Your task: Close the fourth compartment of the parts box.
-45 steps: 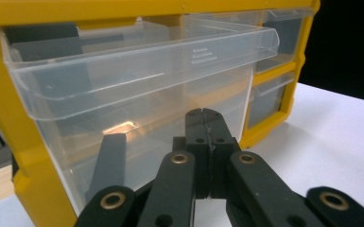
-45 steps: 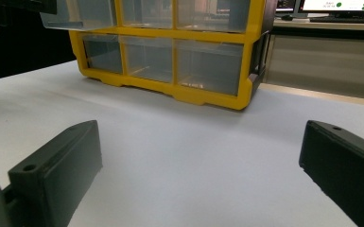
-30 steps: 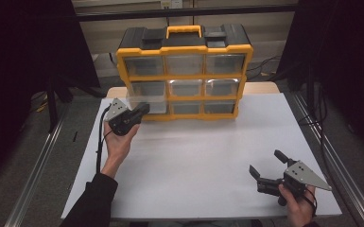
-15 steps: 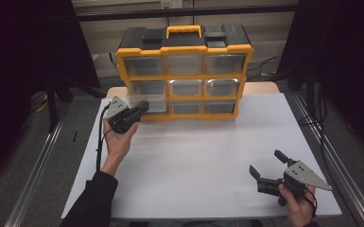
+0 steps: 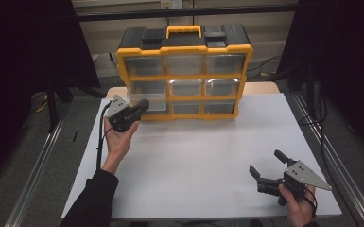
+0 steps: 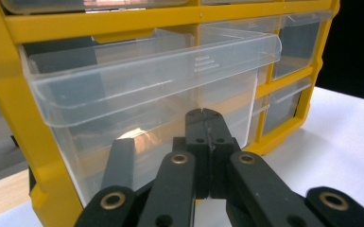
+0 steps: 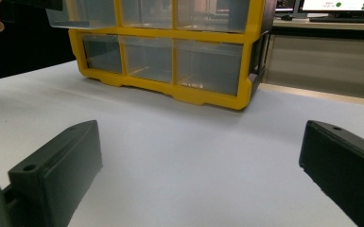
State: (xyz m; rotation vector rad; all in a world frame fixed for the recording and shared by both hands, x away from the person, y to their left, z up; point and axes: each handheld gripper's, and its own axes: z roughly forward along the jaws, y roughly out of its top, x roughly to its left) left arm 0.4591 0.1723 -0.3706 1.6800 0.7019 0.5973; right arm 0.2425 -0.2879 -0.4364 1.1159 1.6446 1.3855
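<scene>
Left gripper [image 5: 139, 108] up at the left end of a yellow drawer cabinet [image 5: 184, 74], held in the left hand [image 5: 118, 139] near the back left of the white table [image 5: 194, 156]. Jaws pressed together, tip to tip, seen plainly in the left gripper view, with nothing between them. Tip right at the front wall of a clear drawer [image 6: 146, 90], the left one of the middle row, pulled partway out of the cabinet; touching or just short of it, hard to say from this angle. Drawer front a see-through plastic with a small ribbed lip along the top edge, and apparently nothing inside. Same drawer visible from above [image 5: 144, 100], sticking out past the yellow frame beside the gripper.

Right gripper [image 5: 269, 170] low over the near right corner of the table, well apart from the cabinet, held in the right hand [image 5: 299, 208]. Jaws spread wide, one at each bottom corner of the right gripper view, bare white tabletop between them and nothing gripped.

Cabinet upright at the far edge of the table, three rows of three clear drawers, black top with a yellow handle [image 5: 184, 30]. Other drawers pushed in flush.
</scene>
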